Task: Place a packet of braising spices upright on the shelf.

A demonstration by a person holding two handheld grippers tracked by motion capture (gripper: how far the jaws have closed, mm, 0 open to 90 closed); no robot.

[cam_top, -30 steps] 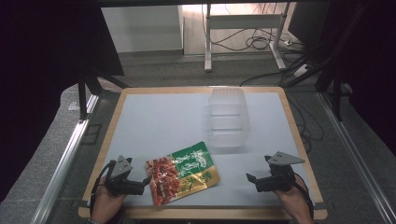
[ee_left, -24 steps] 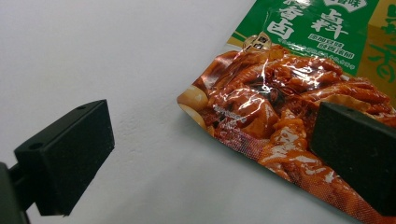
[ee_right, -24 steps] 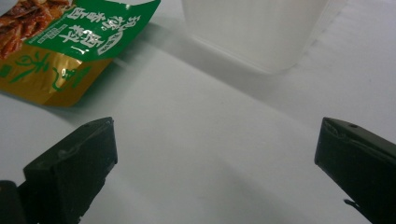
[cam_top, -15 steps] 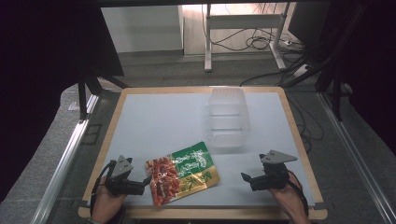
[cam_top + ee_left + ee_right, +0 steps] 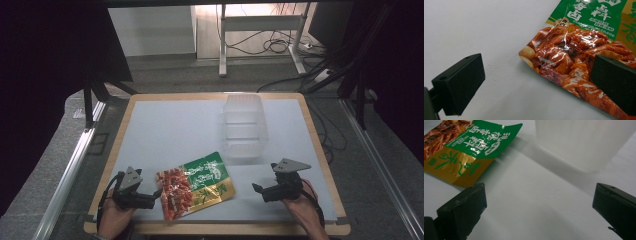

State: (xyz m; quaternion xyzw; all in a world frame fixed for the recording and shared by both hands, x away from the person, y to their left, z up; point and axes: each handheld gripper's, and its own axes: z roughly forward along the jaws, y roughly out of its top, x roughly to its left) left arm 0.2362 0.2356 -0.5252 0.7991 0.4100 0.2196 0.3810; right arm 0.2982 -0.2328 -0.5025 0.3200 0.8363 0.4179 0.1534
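A snack packet [image 5: 195,186], green and gold with a picture of red-brown food, lies flat near the table's front edge. My left gripper [image 5: 156,196] is open just left of it. In the left gripper view [image 5: 536,85] the packet's red end [image 5: 574,55] reaches in between the jaws, and the right jaw stands over it. My right gripper [image 5: 257,188] is open on the bare table, right of the packet. The right gripper view [image 5: 539,212] has the packet's gold corner [image 5: 461,167] ahead on the left and a clear plastic container [image 5: 584,140] ahead on the right.
The clear container [image 5: 243,129] stands upright right of centre, behind the packet. The white table [image 5: 170,130] has a wooden rim [image 5: 320,150]. Metal frame legs and cables lie on the floor beyond the far edge.
My right gripper has slid a little to the left, toward the packet. The left gripper and the packet have stayed where they were.
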